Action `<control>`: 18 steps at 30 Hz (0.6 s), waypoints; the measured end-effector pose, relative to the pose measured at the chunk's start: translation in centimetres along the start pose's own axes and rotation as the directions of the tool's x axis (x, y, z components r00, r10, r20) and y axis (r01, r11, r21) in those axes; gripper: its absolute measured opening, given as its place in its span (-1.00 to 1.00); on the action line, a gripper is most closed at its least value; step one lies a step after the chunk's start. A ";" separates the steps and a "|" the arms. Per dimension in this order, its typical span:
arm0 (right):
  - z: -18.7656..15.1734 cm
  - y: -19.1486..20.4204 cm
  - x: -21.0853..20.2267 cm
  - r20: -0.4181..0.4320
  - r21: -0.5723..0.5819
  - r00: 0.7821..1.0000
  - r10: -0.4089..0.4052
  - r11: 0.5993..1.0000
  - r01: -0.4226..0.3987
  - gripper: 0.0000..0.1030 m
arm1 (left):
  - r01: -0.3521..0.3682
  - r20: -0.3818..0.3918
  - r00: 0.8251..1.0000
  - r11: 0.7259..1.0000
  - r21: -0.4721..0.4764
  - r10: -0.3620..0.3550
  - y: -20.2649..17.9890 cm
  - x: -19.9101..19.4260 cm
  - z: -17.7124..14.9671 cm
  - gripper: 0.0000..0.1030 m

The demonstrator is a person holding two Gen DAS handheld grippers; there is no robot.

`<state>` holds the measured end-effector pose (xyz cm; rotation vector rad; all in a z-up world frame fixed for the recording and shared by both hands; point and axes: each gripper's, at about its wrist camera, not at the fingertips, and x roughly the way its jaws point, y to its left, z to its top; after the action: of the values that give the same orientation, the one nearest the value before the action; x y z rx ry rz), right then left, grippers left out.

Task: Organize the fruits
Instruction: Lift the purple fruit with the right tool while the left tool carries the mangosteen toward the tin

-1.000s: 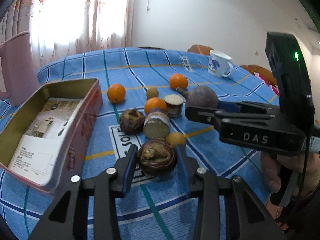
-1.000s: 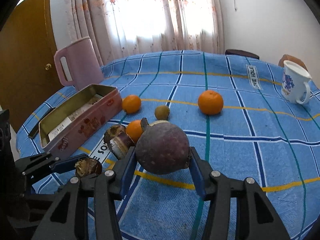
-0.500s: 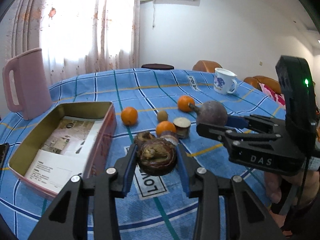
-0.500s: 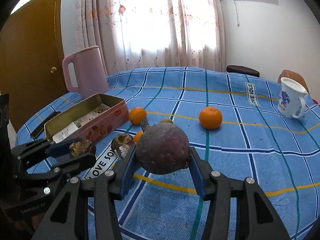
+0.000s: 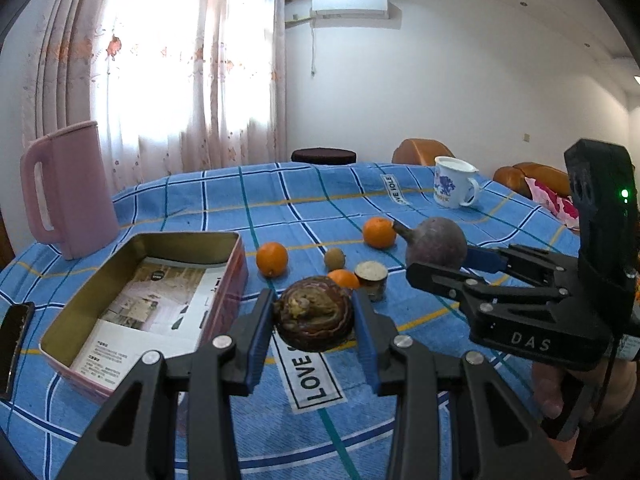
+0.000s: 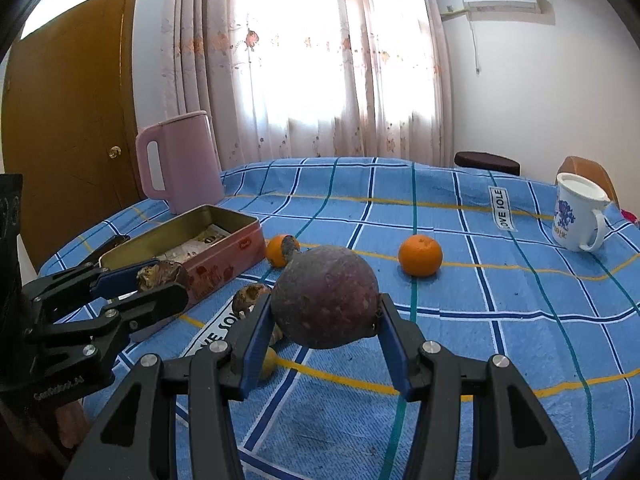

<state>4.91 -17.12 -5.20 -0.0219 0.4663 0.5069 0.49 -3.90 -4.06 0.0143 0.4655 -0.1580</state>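
My left gripper (image 5: 314,320) is shut on a dark brown wrinkled fruit (image 5: 314,314) and holds it above the blue checked cloth, just right of the open pink tin (image 5: 224,300). My right gripper (image 6: 324,316) is shut on a round purple fruit (image 6: 326,302) with a stem, lifted over the table. In the right wrist view the left gripper (image 6: 160,284) hangs beside the tin (image 6: 224,260). Oranges (image 5: 272,259) (image 5: 379,232), a small kiwi-like fruit (image 5: 334,259) and a cut piece (image 5: 371,276) lie on the cloth.
A pink jug (image 5: 68,188) stands behind the tin. A white mug (image 5: 454,182) with blue print stands at the far right. A dark phone-like object (image 5: 12,336) lies at the table's left edge. Chairs stand beyond the table.
Both grippers have risen from the table, each with its fruit, so the views look more level. The left gripper has lifted the brown fruit off the cloth near the tin.
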 end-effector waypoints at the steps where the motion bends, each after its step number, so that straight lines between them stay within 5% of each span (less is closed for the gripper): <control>1: 0.0 0.0 -0.1 0.007 -0.002 1.000 0.000 1.000 0.000 0.02 | -0.004 0.004 1.000 1.000 0.002 0.004 0.0 -0.1 0.0 -0.22; 18: -0.3 0.7 -1.7 0.098 -0.033 0.995 -0.033 0.999 0.036 0.02 | -0.110 0.072 0.991 0.994 0.018 0.109 0.9 -1.1 0.5 -0.22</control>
<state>3.18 -17.35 -4.69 -0.0384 0.3606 0.4798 -0.10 -2.85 -3.15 0.0559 0.3906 -0.0558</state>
